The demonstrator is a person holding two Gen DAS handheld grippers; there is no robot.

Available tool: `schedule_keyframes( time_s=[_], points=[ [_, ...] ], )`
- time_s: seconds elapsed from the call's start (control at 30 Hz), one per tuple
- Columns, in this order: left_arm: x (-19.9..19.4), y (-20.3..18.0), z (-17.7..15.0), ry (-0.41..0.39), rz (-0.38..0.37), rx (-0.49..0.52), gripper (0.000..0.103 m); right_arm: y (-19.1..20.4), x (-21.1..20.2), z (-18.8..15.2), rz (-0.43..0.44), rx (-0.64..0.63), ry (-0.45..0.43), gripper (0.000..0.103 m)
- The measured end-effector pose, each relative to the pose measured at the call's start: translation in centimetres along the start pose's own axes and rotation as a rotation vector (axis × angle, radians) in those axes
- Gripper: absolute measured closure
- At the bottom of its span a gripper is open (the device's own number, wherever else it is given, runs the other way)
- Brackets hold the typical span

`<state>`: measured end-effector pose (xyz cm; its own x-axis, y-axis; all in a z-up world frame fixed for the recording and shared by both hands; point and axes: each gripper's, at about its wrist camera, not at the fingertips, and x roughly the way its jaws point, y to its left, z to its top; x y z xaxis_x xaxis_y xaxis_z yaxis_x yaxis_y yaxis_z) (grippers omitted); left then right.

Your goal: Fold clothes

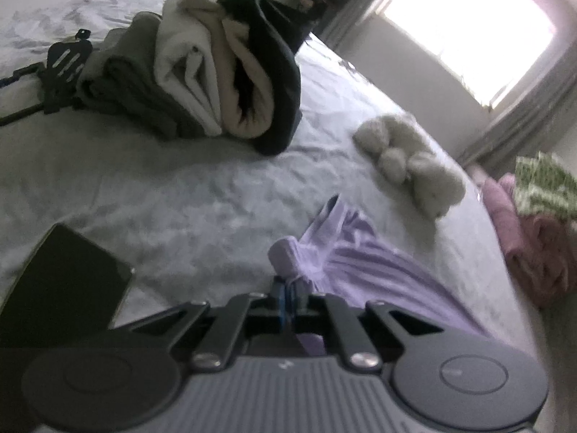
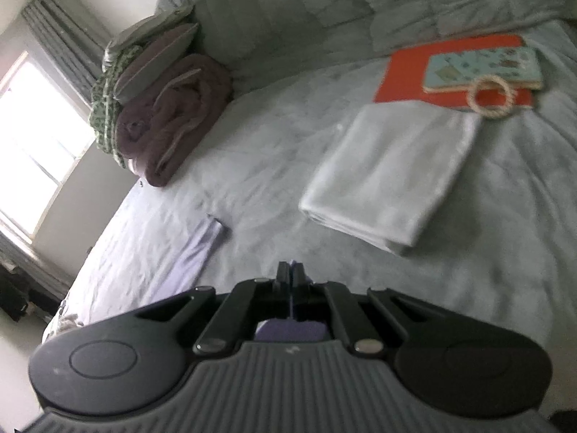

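A lilac ribbed garment (image 1: 346, 252) lies on the grey bedspread (image 1: 180, 187) in the left wrist view. My left gripper (image 1: 286, 281) is shut on a bunched corner of it. In the right wrist view the same lilac garment (image 2: 173, 252) spreads flat to the left. My right gripper (image 2: 290, 270) is shut on an edge of it, with lilac cloth showing between and under the jaws. A folded white cloth (image 2: 393, 176) lies ahead of the right gripper.
A pile of folded grey, cream and black clothes (image 1: 216, 72) and a fluffy beige item (image 1: 411, 158) lie on the bed. A dark tablet (image 1: 65, 281) lies at left. Rolled mauve towels (image 2: 173, 115), an orange book (image 2: 450, 68) and a rope ring (image 2: 488, 97) lie further off. The bed edge is near the window.
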<state>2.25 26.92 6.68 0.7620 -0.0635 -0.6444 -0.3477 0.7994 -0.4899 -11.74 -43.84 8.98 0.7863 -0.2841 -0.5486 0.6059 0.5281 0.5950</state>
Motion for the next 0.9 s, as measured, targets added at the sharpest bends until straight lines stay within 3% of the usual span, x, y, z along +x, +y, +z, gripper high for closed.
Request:
schedule_keyframes(
  time_s=[0.37,0.9],
  points=[
    [0.5,-3.8,2.4,-0.065,0.04,-0.079,0.101,6.1,5.9,4.3,0.049,-0.05,-0.018,0.102],
    [8.6,-9.4,5.8,-0.014,0.172,-0.02,0.101,12.1,18.8,7.6,-0.008,-0.126,0.051,0.102]
  ],
)
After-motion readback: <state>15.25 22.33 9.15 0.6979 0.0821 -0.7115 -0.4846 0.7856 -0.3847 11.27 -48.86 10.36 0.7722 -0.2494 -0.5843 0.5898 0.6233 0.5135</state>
